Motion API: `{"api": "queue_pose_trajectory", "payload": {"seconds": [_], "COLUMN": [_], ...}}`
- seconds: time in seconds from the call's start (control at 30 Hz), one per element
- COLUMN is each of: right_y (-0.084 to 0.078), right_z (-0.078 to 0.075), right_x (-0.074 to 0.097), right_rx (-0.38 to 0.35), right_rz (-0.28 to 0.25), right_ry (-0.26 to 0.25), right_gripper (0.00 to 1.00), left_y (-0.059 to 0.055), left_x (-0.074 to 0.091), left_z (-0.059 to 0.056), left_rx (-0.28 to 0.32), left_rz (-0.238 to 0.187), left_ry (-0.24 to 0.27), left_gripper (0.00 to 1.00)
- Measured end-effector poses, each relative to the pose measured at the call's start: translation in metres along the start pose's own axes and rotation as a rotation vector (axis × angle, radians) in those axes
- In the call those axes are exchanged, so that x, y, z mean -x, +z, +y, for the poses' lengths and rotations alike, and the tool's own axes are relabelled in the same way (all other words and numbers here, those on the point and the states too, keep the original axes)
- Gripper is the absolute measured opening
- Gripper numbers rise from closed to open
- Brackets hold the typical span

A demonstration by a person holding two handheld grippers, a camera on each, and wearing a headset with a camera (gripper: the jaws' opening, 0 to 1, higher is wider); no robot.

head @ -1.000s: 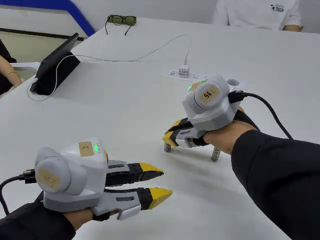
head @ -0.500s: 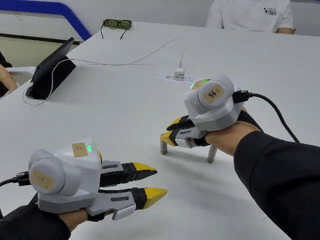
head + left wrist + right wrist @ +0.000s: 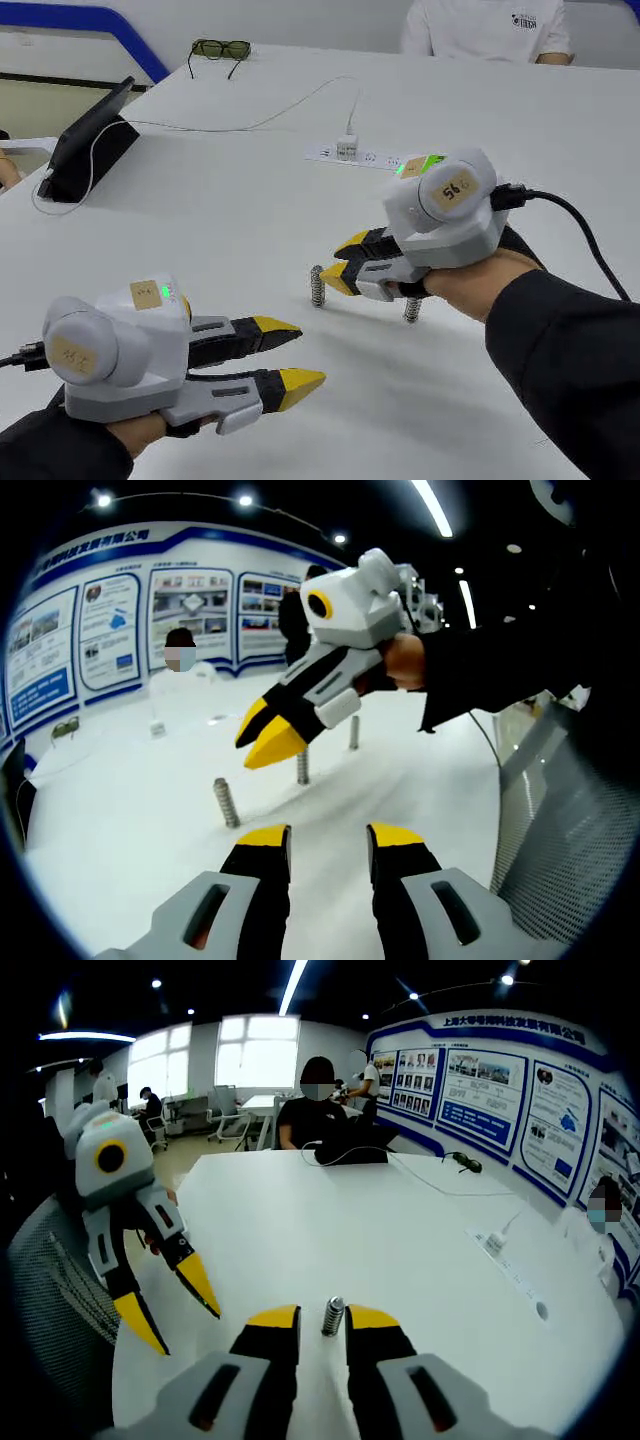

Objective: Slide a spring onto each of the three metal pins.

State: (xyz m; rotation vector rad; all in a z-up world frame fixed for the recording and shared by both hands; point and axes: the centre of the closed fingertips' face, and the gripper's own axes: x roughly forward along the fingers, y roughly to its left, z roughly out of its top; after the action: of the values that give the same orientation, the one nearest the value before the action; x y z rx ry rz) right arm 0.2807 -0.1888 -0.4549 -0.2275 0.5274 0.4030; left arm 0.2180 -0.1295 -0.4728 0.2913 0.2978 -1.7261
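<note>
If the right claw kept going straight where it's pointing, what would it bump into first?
The spring-covered pin, standing just ahead and lined up with the gap of the right claw; exact depth is unclear.

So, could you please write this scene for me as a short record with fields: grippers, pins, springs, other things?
left gripper: open, empty, above the table
right gripper: open, aimed at near pin, not gripping it
pins: three, upright, in a row
springs: coils on near pin and far pin; middle one too small to tell
other: tablet, glasses
</note>
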Motion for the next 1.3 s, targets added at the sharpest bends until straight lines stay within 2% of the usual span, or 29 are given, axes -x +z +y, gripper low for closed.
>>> {"api": "queue_pose_trajectory", "payload": {"seconds": [0.3,0.5,0.73,1.3], "right_y": [-0.007,-0.014,-0.024,-0.049], "right_z": [0.014,0.018,0.027,0.036], "right_x": [0.02,0.033,0.047,0.083], "right_rx": [-0.005,-0.024,-0.019,-0.066], "right_rz": [-0.028,-0.042,-0.043,-0.065], "right_ry": [0.005,0.002,0.006,-0.019], "right_gripper": [0.21,0.23,0.27,0.33], "left_y": [0.004,0.004,0.006,0.007], "left_x": [0.0,0.0,0.0,0.0], "left_z": [0.004,0.005,0.007,0.008], "left_rx": [0.007,0.015,0.019,0.027], "left_rz": [-0.014,-0.018,-0.022,-0.025], "left_ry": [0.013,0.018,0.023,0.026], "left_gripper": [0.35,0.37,0.39,0.44]}}
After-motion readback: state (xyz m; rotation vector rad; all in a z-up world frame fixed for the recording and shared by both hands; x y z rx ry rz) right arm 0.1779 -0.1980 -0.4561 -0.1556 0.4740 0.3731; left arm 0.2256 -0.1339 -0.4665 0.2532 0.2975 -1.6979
